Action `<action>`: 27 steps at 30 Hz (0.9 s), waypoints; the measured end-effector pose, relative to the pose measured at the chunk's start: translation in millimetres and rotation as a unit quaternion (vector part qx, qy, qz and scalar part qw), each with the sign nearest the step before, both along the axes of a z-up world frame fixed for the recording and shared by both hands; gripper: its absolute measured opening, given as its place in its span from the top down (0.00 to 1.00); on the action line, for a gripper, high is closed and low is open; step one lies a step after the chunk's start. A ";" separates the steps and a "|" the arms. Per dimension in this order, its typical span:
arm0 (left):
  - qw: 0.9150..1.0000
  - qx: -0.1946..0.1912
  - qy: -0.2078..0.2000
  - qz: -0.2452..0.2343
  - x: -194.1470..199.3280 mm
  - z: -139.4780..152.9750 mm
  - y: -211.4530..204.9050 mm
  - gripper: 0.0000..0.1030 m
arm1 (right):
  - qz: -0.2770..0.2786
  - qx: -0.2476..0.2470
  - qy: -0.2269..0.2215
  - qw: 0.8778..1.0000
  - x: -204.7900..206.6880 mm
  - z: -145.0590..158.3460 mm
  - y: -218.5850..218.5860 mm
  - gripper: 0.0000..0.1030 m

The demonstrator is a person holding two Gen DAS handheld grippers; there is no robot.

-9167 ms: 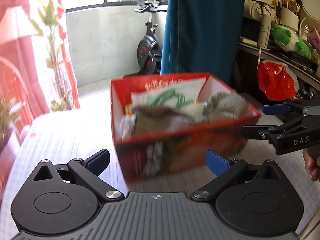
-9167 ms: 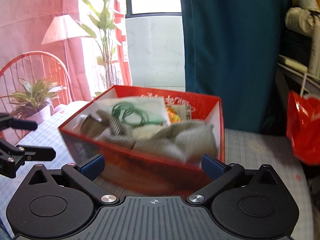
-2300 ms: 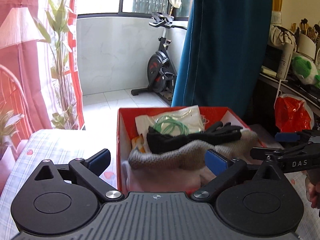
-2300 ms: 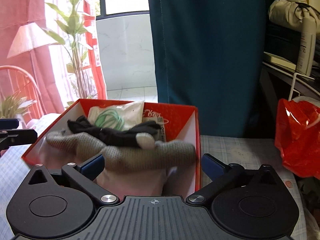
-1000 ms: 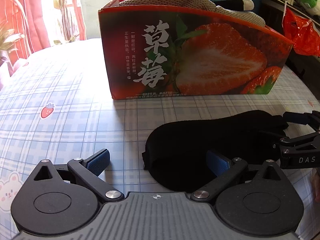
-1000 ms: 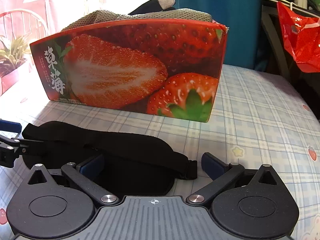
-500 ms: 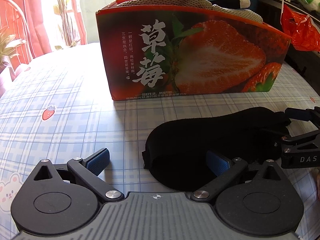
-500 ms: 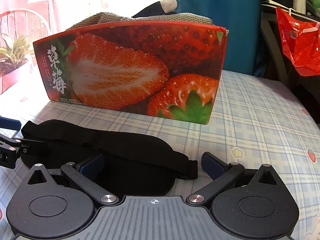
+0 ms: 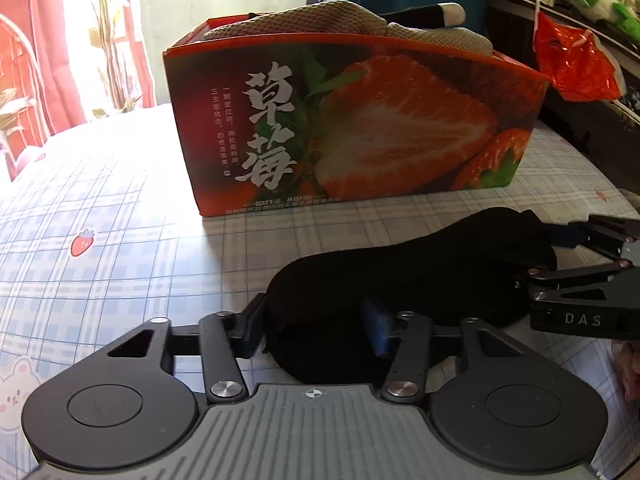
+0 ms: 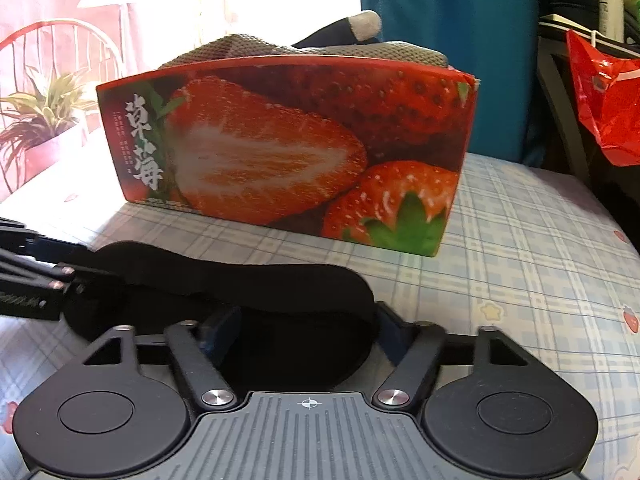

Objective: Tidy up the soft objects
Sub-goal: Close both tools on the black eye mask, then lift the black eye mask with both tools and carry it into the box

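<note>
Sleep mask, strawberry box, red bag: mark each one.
Sleep mask (image 9: 420,272), left wrist view, middle of the black padded front.
Strawberry box (image 10: 280,152), right wrist view, printed side wall.
Red bag (image 9: 576,68), left wrist view, crinkled plastic body.

Left gripper (image 9: 316,330) has just been closing its jaws around one end of the black eye mask (image 9: 420,276) lying on the checked tablecloth (image 9: 100,216), right gripper (image 9: 560,264) at the other end, strawberry box (image 9: 360,120) just behind.
</note>
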State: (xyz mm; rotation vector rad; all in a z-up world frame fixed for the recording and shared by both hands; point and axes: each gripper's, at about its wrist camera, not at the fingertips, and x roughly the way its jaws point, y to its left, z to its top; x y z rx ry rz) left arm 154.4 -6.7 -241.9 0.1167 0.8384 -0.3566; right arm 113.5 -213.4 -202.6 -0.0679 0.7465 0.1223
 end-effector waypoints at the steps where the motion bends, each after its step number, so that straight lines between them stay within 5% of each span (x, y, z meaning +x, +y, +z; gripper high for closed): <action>1: 1.000 -0.002 -0.001 0.003 0.4 0.1 1.3 0.58 | -0.003 0.001 0.003 1.000 0.1 0.9 1.0 0.47; 6: 1.000 -0.019 0.005 0.017 3.8 3.1 13.1 0.75 | -0.028 0.033 0.012 0.999 0.5 5.7 -8.2 0.70; 12: 0.999 -0.037 -0.004 0.029 3.9 13.8 26.5 0.85 | -0.025 0.051 -0.004 0.998 -2.8 20.7 -10.7 0.84; 27: 0.995 -0.072 -0.068 0.021 -6.1 67.2 32.7 0.89 | -0.005 0.070 -0.060 0.996 -8.9 73.4 -4.0 0.88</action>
